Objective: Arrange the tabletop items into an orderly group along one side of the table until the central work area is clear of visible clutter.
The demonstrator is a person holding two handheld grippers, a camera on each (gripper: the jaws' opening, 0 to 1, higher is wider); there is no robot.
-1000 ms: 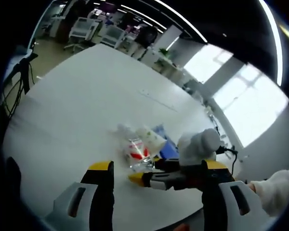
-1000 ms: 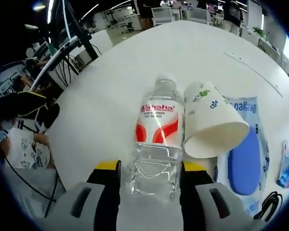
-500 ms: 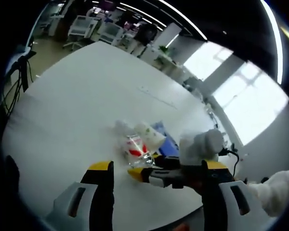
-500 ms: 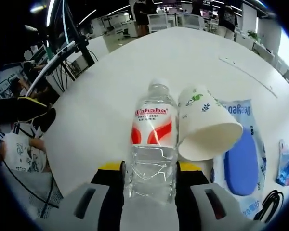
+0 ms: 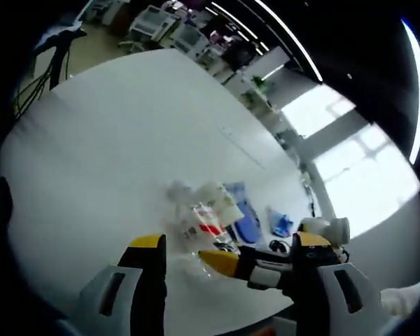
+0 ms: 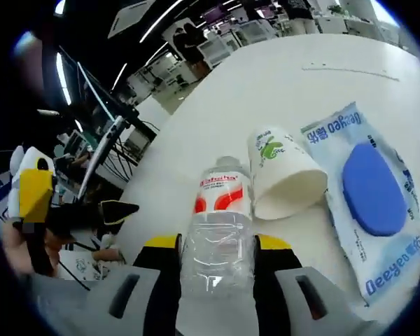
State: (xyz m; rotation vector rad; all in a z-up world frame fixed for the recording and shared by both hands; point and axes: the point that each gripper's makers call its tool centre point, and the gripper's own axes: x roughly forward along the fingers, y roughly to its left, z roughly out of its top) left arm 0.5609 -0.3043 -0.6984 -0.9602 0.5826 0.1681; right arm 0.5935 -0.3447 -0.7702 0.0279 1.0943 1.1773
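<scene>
A clear water bottle (image 6: 218, 222) with a red and white label lies lengthwise between my right gripper's (image 6: 217, 242) jaws, which are shut on its lower body. A white paper cup (image 6: 283, 178) with green leaf prints lies on its side just right of the bottle. In the left gripper view the bottle (image 5: 201, 224) and the cup (image 5: 221, 199) sit ahead on the white table (image 5: 112, 140), and the right gripper (image 5: 218, 257) reaches in from the right. My left gripper (image 5: 229, 241) is open, holds nothing, and stays short of the bottle.
A blue and white wet-wipes pack (image 6: 374, 203) lies flat right of the cup. A small blue packet (image 5: 280, 224) and a dark cable (image 5: 276, 246) lie beyond it. The left gripper (image 6: 105, 210) hovers off the table's left edge. Desks and chairs stand in the background.
My right jaws have closed from loosely flanking the bottle to pinching it. Both views have shifted and tilted. The bottle's cap end now sits a little apart from the cup.
</scene>
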